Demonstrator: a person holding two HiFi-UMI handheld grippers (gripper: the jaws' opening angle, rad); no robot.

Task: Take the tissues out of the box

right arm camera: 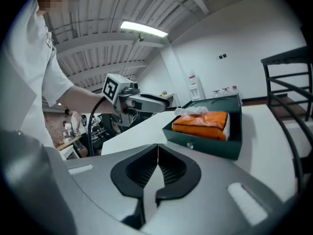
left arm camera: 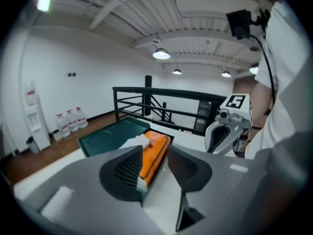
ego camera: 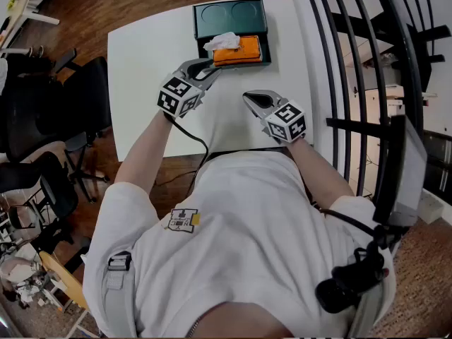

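Observation:
A dark green box (ego camera: 267,48) lies open at the far edge of the white table (ego camera: 148,83), its lid (ego camera: 229,16) flat behind it. Inside is an orange tissue pack (ego camera: 240,51) with a white tissue (ego camera: 221,42) sticking up at its left end. My left gripper (ego camera: 212,68) is at the box's near left corner, jaws partly open. In the left gripper view (left arm camera: 154,155) the box's near wall and the pack (left arm camera: 156,146) show in the gap, with table showing beside them. My right gripper (ego camera: 248,97) hovers shut and empty in front of the box (right arm camera: 205,143), short of it.
A black metal railing (ego camera: 353,62) runs close along the table's right side. Black office chairs (ego camera: 49,119) stand on the wooden floor to the left. The person's body is against the table's near edge.

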